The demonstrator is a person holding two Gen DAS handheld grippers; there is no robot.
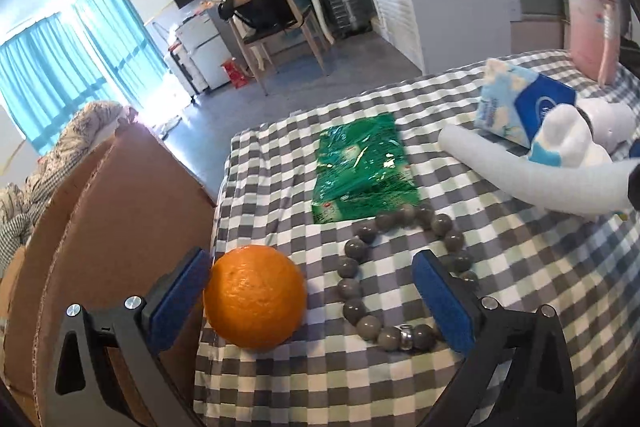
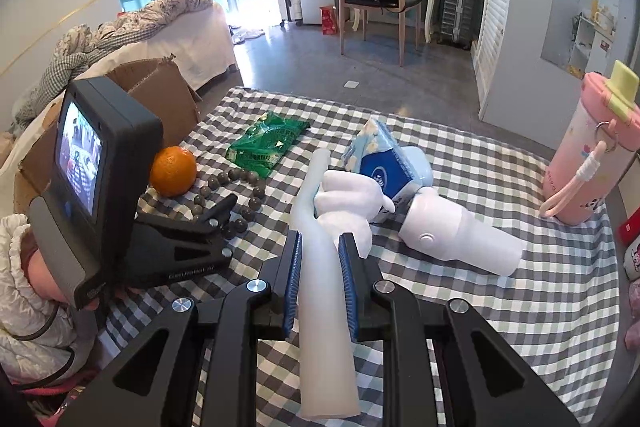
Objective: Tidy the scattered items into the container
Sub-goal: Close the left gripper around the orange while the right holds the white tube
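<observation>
An orange (image 1: 256,297) lies on the checkered cloth next to a brown cardboard box (image 1: 116,227). My left gripper (image 1: 312,295) is open, with the orange against its left pad and a grey bead bracelet (image 1: 384,279) between the pads. My right gripper (image 2: 319,267) is shut on a white foam tube (image 2: 320,251) that lies along the cloth. A green packet (image 1: 364,171), a blue tissue pack (image 2: 380,159), a white glove-shaped toy (image 2: 348,203) and a white device (image 2: 456,239) lie nearby. The orange (image 2: 173,171) and box (image 2: 160,99) also show in the right wrist view.
A pink bottle (image 2: 588,163) stands at the table's right side. The cloth-covered table (image 1: 520,307) drops off at its far edge to the floor. A bed (image 2: 140,35) lies beyond the box, and a chair (image 2: 380,7) and desk stand farther back.
</observation>
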